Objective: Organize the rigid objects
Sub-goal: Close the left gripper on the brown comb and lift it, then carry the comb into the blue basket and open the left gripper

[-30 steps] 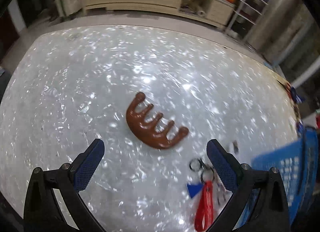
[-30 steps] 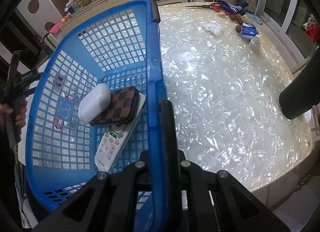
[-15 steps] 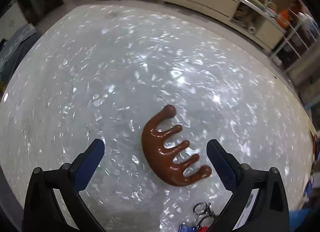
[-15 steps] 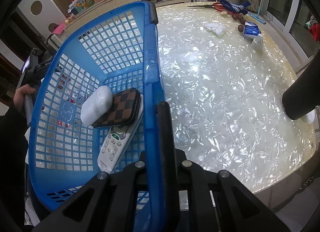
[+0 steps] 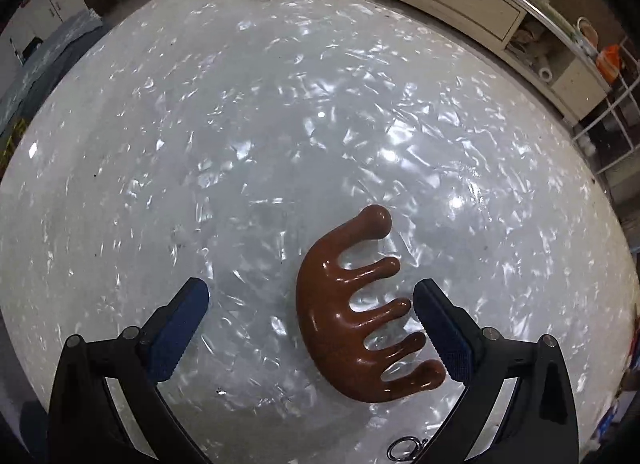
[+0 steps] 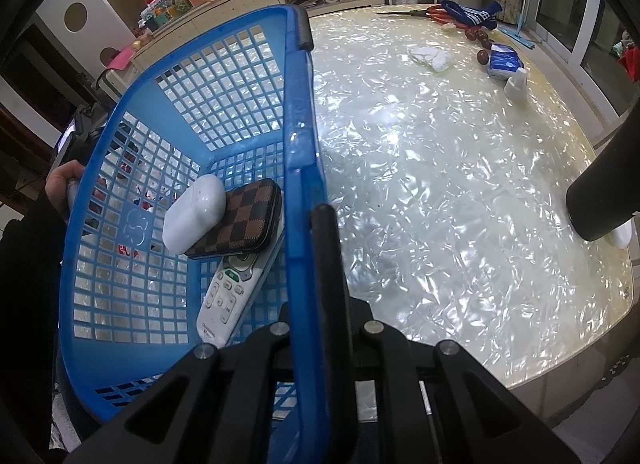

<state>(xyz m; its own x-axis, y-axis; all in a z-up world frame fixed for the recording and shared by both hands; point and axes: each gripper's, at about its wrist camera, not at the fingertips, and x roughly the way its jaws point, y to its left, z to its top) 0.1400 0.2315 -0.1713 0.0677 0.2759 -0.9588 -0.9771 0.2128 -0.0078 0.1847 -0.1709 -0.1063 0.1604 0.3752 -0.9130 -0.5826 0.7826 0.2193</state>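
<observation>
My left tool hangs with its jaws spread wide over the table, bracketing the brown wooden massage comb. The comb lies flat with its five rounded prongs aimed at the right pad, whose face looks close to the prong tips, perhaps touching; the left pad stands well apart from the curved spine. I judge this straddle is set up for a grasp across spine and prongs. A key ring shows at the near edge. My right tool is clenched on the rim of the blue basket, apparently to steady it as the drop point. Inside lie a white case, a checkered case and a remote control.
</observation>
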